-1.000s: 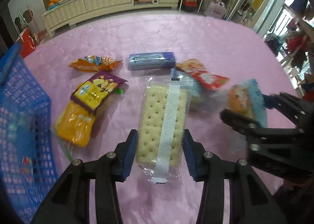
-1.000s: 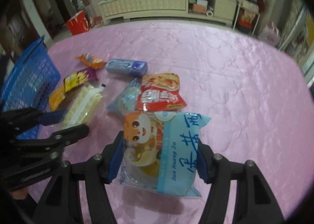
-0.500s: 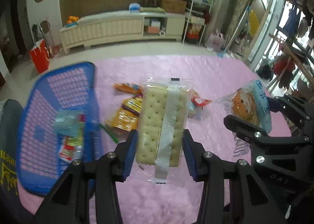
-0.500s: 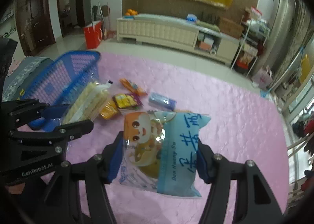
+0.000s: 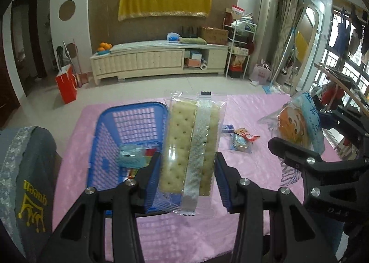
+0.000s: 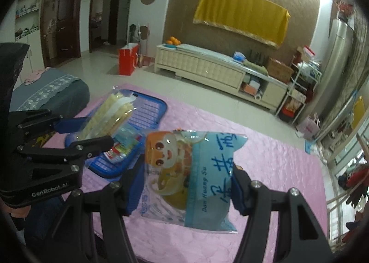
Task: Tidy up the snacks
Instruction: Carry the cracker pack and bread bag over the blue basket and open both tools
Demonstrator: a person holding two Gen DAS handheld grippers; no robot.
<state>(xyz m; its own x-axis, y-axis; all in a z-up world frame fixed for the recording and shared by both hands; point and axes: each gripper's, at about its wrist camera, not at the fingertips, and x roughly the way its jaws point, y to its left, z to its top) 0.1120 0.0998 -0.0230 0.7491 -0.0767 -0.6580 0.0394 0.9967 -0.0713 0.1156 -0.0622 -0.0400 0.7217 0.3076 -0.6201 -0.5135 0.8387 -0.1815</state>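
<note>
My left gripper [image 5: 188, 177] is shut on a clear pack of pale crackers [image 5: 191, 147], held high above the pink table, just right of the blue basket [image 5: 129, 115]. The basket holds a few small packets [image 5: 131, 158]. My right gripper [image 6: 186, 184] is shut on a blue snack bag with a cartoon face [image 6: 191, 170], also held in the air. In the right wrist view the cracker pack [image 6: 110, 115] and the left gripper [image 6: 78, 131] hang over the basket [image 6: 147, 113]. The right gripper and its bag [image 5: 299, 124] show at the right of the left wrist view.
Several loose packets [image 5: 239, 140] lie on the pink tablecloth [image 5: 253, 170] to the right of the basket. A grey cushioned seat [image 5: 25, 170] stands at the table's left edge. A long cream cabinet [image 5: 156, 60] and a red bag [image 5: 66, 86] stand on the floor beyond.
Both grippers have risen well above the table with their packs and tilted up. The left gripper has swung left, bringing the basket under the cracker pack.
</note>
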